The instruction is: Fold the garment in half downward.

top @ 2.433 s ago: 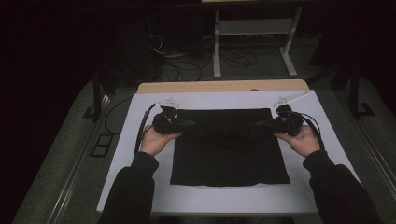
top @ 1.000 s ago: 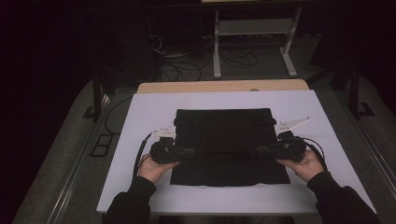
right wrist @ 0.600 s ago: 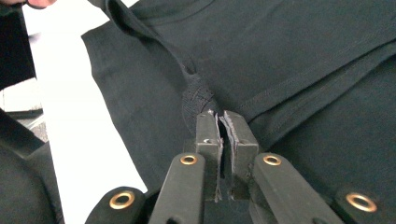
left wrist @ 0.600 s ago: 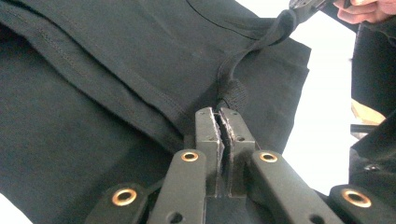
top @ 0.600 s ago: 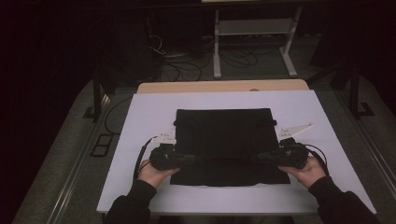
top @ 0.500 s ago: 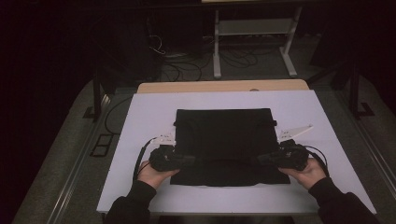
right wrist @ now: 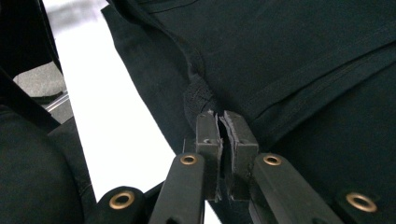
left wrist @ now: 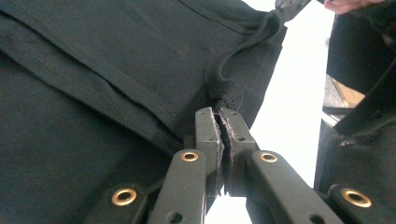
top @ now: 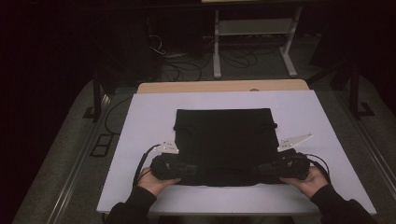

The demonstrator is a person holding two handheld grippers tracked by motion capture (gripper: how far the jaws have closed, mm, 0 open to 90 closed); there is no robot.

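Black garment (top: pixel 223 142) folded on the white surface (top: pixel 140 121), gripped at both near corners

Garment lies flat at the middle of the surface, its far edge straight and its near edge close to the surface's near edge. Left tool (top: pixel 187 169) pinches the near left corner of the cloth, its jaws closed on a bunched fold (left wrist: pixel 226 95) of fabric. Right tool (top: pixel 264 169) pinches the near right corner in the same manner, jaws clamped on a gathered fold (right wrist: pixel 196 100). Each tool is held low over the surface by a hand at its outer end
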